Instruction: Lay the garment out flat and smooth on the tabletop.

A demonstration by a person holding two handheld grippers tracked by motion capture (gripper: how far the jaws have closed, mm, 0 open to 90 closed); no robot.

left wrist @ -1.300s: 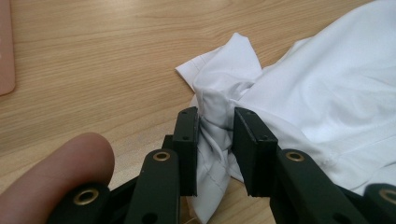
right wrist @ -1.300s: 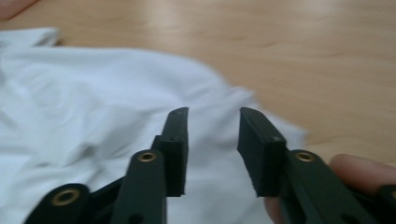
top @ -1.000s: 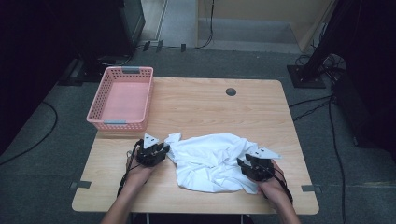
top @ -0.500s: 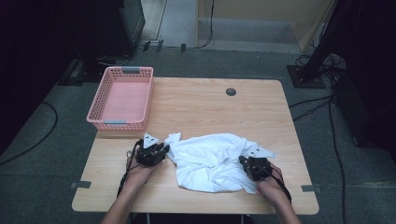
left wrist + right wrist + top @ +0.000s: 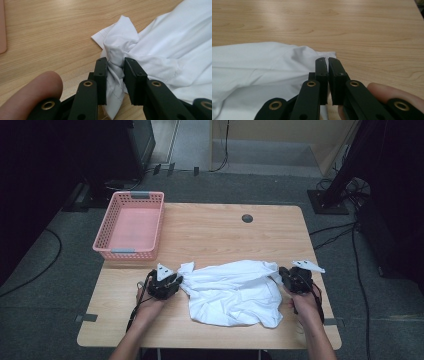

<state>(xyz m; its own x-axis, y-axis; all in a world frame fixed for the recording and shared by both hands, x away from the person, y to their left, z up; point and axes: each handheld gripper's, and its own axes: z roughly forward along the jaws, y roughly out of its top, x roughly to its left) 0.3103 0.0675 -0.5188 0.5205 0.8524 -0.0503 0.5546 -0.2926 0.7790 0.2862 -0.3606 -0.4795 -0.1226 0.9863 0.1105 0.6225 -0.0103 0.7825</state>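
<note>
From where I stand, nothing here carries writing I can read: no label, brand, number or sign on anything near either gripper.

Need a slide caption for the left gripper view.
Left gripper pinching a bunched edge of white cloth on the wooden table.

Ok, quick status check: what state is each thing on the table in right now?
White garment: crumpled, lying on the table, gripped at both ends.
Pink basket: upright, empty, at the table's far left corner.
Left gripper: shut on a bunched fold of the garment.
Right gripper: fingers nearly closed at the garment's edge; grip unclear.
</note>
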